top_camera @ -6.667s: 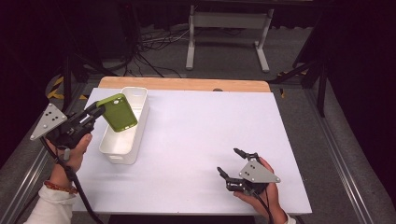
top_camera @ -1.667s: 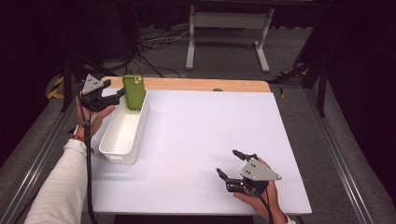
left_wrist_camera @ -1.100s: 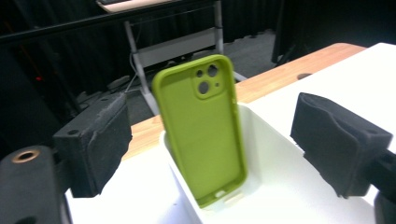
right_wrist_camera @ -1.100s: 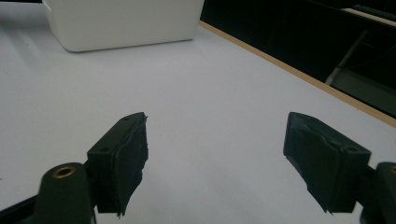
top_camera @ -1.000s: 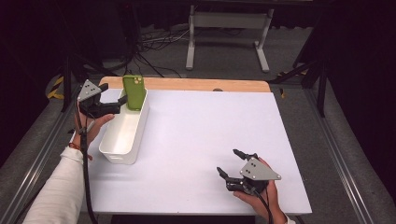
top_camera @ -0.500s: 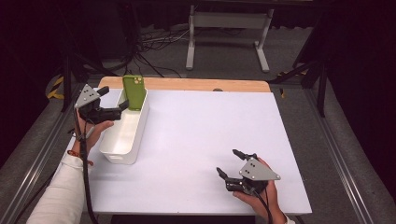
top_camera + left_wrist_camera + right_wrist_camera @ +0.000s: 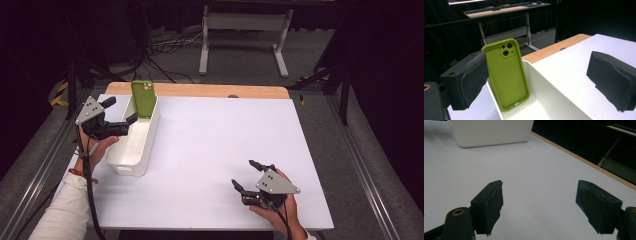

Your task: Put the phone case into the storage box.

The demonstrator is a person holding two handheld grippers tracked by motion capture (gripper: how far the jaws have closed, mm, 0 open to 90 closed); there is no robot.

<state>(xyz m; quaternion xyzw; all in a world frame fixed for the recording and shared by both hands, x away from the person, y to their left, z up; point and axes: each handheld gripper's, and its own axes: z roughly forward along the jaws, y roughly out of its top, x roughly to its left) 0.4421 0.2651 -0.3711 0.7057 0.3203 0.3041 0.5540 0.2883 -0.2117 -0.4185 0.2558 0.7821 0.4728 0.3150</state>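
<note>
- I have the green phone case standing up on its end in the far end of the white bin. It leans back on the bin's end wall, and I think that wall is what keeps it from falling over.
- My left claw is by the bin's left side. Its jaws have just been opening and now stand wide apart. Nothing is pinched between them.
- In the left gripper view the phone case sits in front of the claw, much nearer the left pad than the right one. I cannot tell if that pad still brushes its edge, but it does not squeeze it.
- I think I let go here so the case can rest by itself, with its camera holes at the top.
- My right claw waits low over the white table near the front edge, far from the bin. Its jaws are apart and hold nothing.
- In the right gripper view the bin is well off at the top, with bare table between.
</note>
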